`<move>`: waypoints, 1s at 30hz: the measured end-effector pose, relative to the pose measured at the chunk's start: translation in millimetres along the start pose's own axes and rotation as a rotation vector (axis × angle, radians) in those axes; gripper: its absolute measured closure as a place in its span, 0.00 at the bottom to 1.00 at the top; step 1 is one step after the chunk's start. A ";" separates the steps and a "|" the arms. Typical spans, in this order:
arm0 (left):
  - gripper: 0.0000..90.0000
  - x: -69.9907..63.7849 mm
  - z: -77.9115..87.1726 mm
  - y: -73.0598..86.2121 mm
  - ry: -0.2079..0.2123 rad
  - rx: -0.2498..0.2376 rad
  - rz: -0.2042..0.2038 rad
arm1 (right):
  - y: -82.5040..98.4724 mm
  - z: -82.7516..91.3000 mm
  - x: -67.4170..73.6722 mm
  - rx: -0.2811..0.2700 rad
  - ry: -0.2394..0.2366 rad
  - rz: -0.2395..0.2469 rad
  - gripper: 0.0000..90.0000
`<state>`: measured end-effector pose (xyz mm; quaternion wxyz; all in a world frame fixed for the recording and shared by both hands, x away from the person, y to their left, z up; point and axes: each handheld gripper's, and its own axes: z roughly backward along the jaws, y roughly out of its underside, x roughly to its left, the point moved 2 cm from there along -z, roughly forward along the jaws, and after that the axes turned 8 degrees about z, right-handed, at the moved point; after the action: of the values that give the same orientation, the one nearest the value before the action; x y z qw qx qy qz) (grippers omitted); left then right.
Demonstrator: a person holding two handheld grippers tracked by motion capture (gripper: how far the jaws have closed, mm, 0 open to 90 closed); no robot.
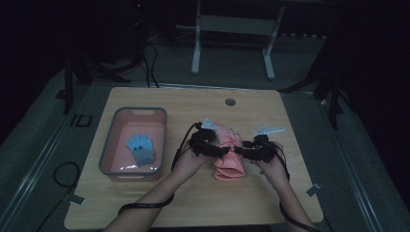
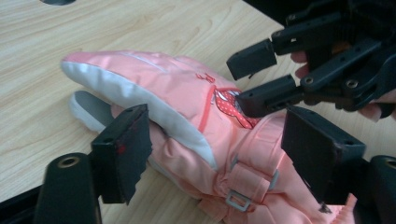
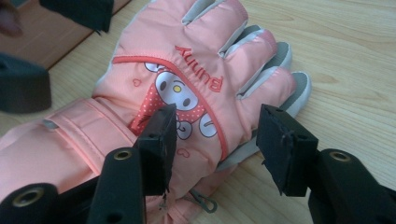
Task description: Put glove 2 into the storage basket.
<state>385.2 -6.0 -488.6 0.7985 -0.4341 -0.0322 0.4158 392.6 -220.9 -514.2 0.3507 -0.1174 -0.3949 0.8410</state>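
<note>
Lying flat on the wooden surface (image 1: 145,203) right of the pink bin (image 1: 107,150), the pink glove (image 1: 229,159) points its fingers away from the person, long axis running near to far. The left gripper (image 1: 220,151) and right gripper (image 1: 240,152) flank its middle, equally near. Both stand spread, jaws straddling the glove and pinching nothing.

Glove (image 1: 228,157): on the table (image 1: 193,203), between left gripper (image 1: 220,151) and right gripper (image 1: 239,152).
Bin (image 1: 107,150): left of the left gripper.
Small glove (image 1: 141,148): in the bin.
</note>
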 end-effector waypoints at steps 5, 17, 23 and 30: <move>0.28 8.4 -18.8 6.0 -0.041 0.113 0.036 | 3.5 -8.4 1.5 0.051 0.015 -0.018 0.48; 0.42 36.7 -52.9 30.3 0.123 0.201 0.258 | 16.8 -32.9 -13.2 0.163 -0.117 -0.263 0.50; 0.69 34.4 -48.2 26.7 0.154 0.212 0.235 | 10.2 -29.0 4.6 0.139 -0.050 -0.136 0.81; 0.73 24.6 -28.2 15.3 0.125 0.212 0.179 | 0.2 -16.7 16.6 0.097 -0.023 -0.116 0.85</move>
<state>403.2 -3.5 -524.8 0.8000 -0.3737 0.1005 0.4585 388.3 -199.9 -524.1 0.3995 -0.0676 -0.3640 0.8386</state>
